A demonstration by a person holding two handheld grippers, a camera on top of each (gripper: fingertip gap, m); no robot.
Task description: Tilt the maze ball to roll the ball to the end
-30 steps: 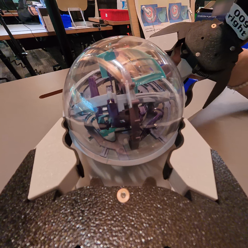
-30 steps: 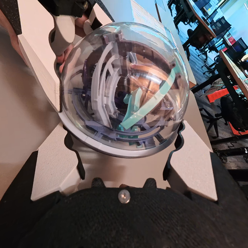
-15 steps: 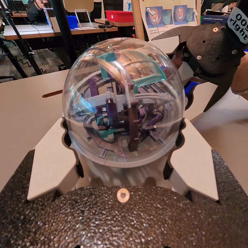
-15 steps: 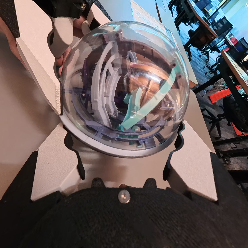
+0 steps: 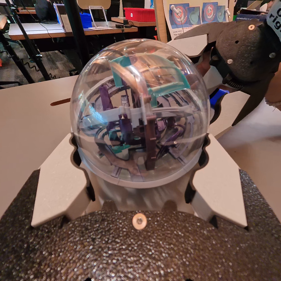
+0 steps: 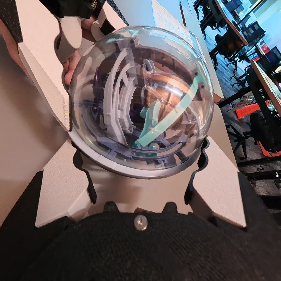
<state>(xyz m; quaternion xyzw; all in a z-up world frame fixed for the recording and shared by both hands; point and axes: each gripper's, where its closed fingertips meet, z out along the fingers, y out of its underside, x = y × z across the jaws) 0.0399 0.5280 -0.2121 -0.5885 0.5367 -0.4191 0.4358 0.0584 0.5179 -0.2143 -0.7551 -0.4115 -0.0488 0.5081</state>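
Between both tools' notched white fingers (image 5: 60, 174) sits a clear, glossy maze ball (image 5: 139, 109).

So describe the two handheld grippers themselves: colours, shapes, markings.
Each gripper, left and right, has two broad, flat white fingers with wavy black pad edges, on a speckled black body with a silver screw. In the left wrist view the right gripper carries a pale blue label, and a beaded bracelet shows at the wrist.
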